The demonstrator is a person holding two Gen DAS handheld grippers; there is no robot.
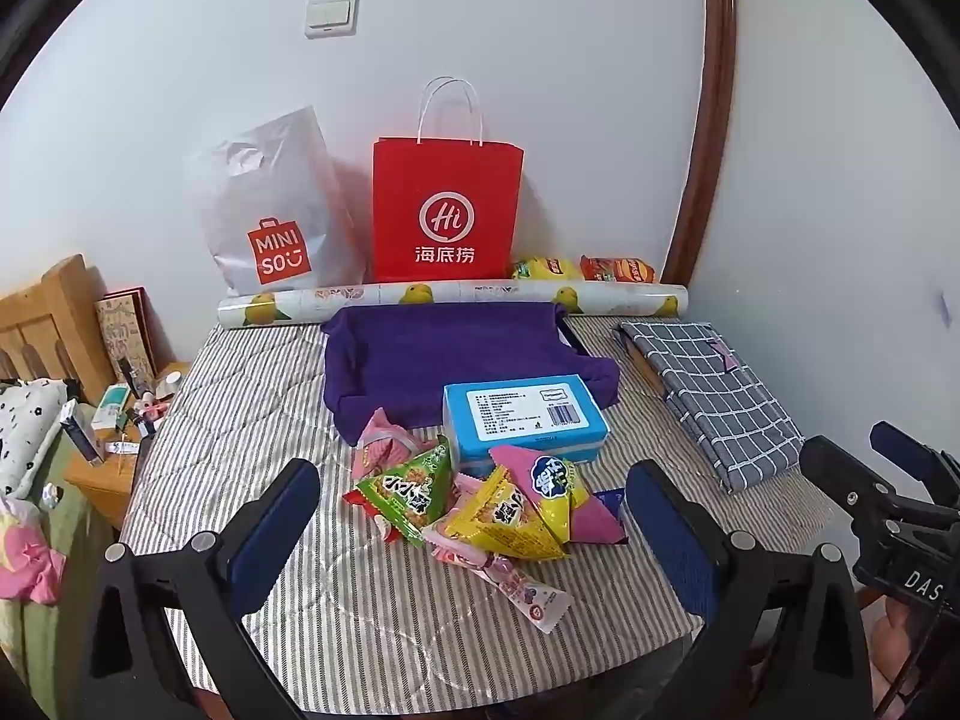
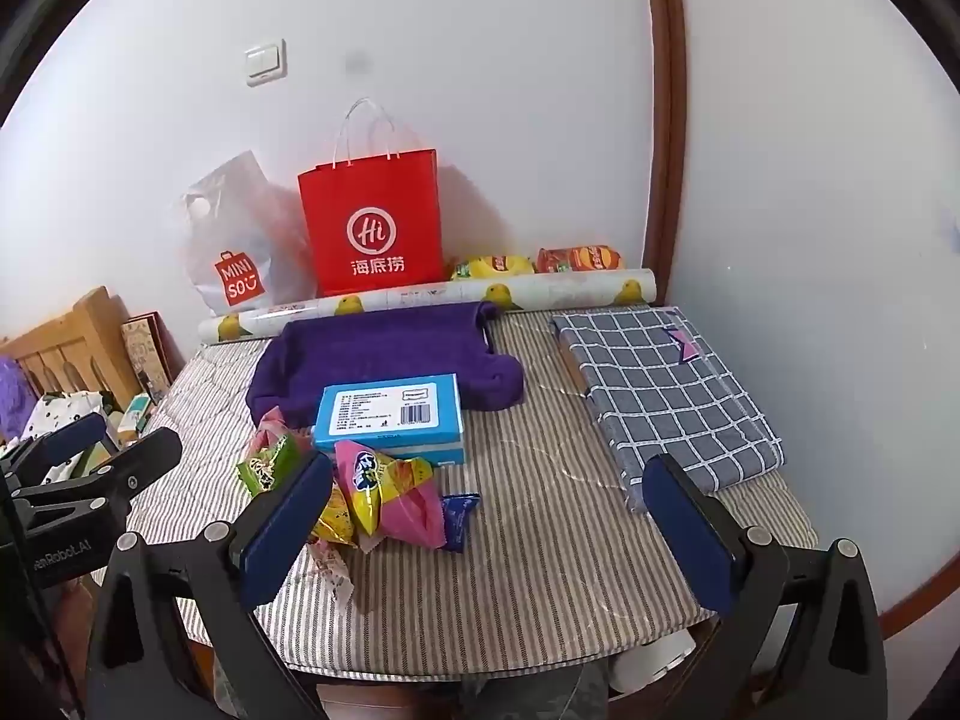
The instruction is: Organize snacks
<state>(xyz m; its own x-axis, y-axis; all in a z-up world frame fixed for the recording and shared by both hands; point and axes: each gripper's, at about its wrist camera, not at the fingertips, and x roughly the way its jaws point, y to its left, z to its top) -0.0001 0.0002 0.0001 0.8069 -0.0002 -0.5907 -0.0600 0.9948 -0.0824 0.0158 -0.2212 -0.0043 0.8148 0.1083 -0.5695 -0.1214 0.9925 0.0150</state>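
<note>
Blue pads line the fingers of the left hand-held gripper (image 1: 474,516), which is held tilted downward over the near edge of the counter (image 1: 372,630), its jaws spread fully apart with nothing clamped. Between and just beyond its fingers, as seen from the left wrist view, the snack pile (image 1: 480,498) is framed: a green triangular packet (image 1: 408,492), a yellow packet (image 1: 510,522), a pink packet (image 1: 591,516) and a pale wrapped sweet (image 1: 528,594) lying nearest the edge. No pad is seen touching any of them.

The right hand-held gripper (image 2: 486,528) is held at a similar downward tilt beside the left one, jaws likewise wide apart and empty; its left finger (image 2: 282,522) is seen in front of the snack pile, its right finger (image 2: 690,540) over the striped cloth near a folded checked fabric (image 2: 660,384).

Behind the snacks a blue box (image 1: 522,414) rests against a purple cloth (image 1: 444,354). Further back a patterned roll (image 1: 456,297) lies across the counter, and against the wall a red paper bag (image 1: 444,210) and a white plastic bag (image 1: 270,210) stand upright, with two more snack bags (image 1: 582,269) beside them.
</note>
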